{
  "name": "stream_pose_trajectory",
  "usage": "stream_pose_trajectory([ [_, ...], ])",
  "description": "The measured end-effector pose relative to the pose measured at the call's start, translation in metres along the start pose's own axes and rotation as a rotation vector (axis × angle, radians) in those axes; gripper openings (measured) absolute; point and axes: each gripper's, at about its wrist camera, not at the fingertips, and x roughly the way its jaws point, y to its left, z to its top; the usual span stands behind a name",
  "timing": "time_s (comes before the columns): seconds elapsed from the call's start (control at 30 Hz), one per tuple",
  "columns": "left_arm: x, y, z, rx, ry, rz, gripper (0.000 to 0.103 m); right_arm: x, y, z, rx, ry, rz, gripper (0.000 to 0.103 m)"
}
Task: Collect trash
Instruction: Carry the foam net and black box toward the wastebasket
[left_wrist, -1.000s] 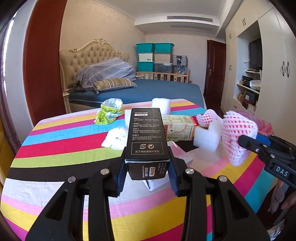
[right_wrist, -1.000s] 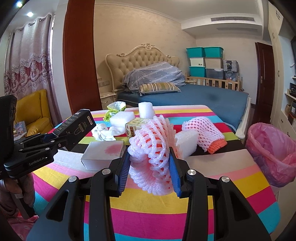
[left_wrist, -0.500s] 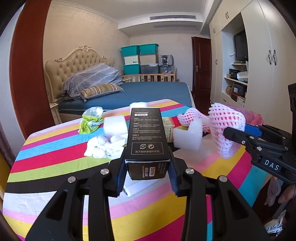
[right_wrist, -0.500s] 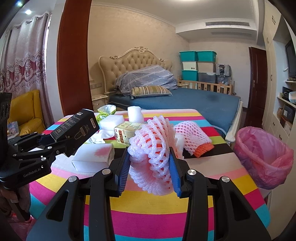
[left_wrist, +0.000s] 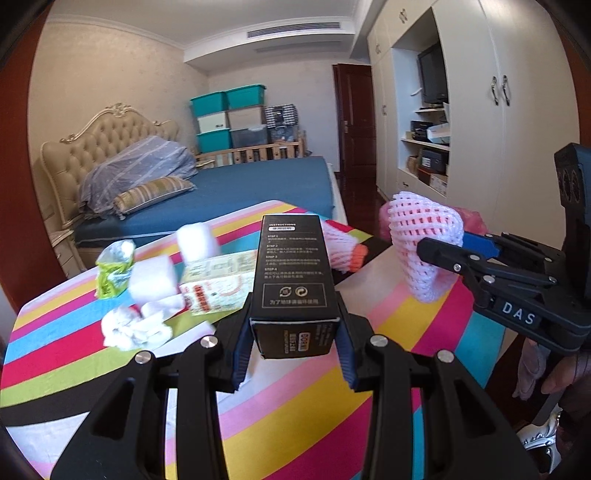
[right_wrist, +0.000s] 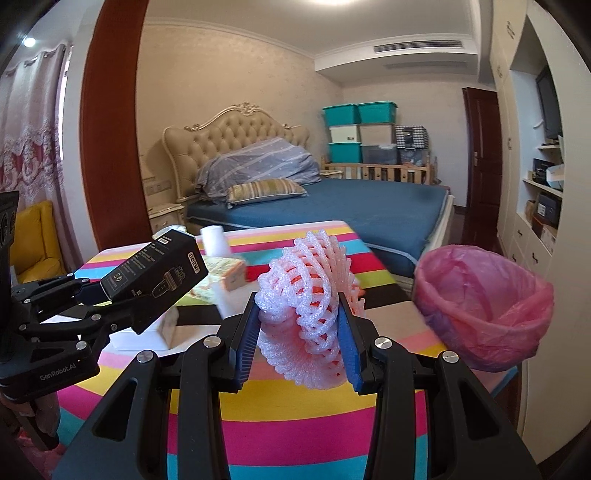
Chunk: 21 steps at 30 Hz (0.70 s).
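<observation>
my left gripper (left_wrist: 293, 341) is clamped on a black box (left_wrist: 293, 280), the box standing up between the blue pads with its printed instruction face toward the camera. in the right wrist view the same black box (right_wrist: 155, 275) shows at the left, tilted and held above the striped table (right_wrist: 295, 417).

my right gripper (right_wrist: 300, 338) is squeezed on a pink foam fruit net (right_wrist: 304, 308), the mesh bulging out above and below the pads. from the left wrist view that foam fruit net (left_wrist: 424, 247) hangs at the right, over the table's right edge, with the right gripper's black body behind it.

the bin lined with a pink bag (right_wrist: 484, 306) stands just off the table's right edge, its mouth open; the net is to its left, not over it.

on the table, far from me in the left wrist view, i see the rest of the trash: a green wrapper (left_wrist: 112, 269) at the far left, crumpled white tissue (left_wrist: 135, 326) nearer, two white foam blocks (left_wrist: 153, 282), a yellow-green carton (left_wrist: 218, 280) lying on its side, and a second foam net with an orange end (left_wrist: 343, 251) behind the black box. a white flat box (right_wrist: 146, 334) lies under the left gripper in the right wrist view.
</observation>
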Motion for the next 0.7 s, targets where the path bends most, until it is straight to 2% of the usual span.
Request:
stream_pose_trajectory([
  [0.2,0.023,-0.028,0.017,0.028,0.031,-0.089,0.038,-0.008,-0.037,0.0,0.039,-0.015,-0.067,0.038],
  [0.37,0.042,-0.053,0.03,0.067,0.049,-0.128,0.038,-0.011,-0.073,0.004,0.068,-0.031,-0.128,0.038],
  [0.7,0.104,-0.097,0.08,0.053,0.08,-0.248,0.038,0.004,-0.159,0.018,0.08,-0.007,-0.232,0.039],
])
